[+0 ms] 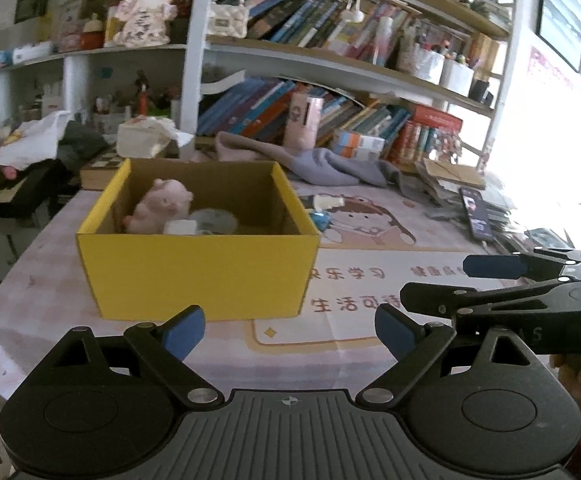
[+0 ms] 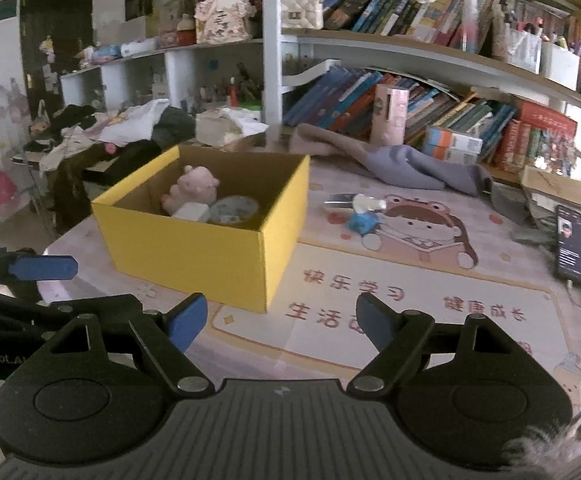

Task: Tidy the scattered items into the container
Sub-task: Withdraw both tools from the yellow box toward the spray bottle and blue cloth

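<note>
A yellow cardboard box (image 1: pixel 198 272) (image 2: pixel 210 256) stands open on the desk mat. It holds a pink pig plush (image 1: pixel 162 204) (image 2: pixel 194 188), a small white box (image 2: pixel 192 212) and a round patterned tin (image 2: pixel 234 209). To the right of the box, a small blue toy (image 2: pixel 362 222) and a white piece (image 2: pixel 368 202) lie on the mat. My left gripper (image 1: pixel 290 334) stands open just before the box front, nothing between its fingers. My right gripper (image 2: pixel 280 320) is open too and holds nothing, near the box's right corner.
A black phone (image 2: pixel 570 240) lies at the mat's right edge beside stacked papers. Grey cloth (image 2: pixel 418 168) and a pink carton (image 2: pixel 390 114) sit behind, under crowded bookshelves. Clothes pile up at the left rear (image 2: pixel 130 124). The mat (image 2: pixel 430 320) in front is bare.
</note>
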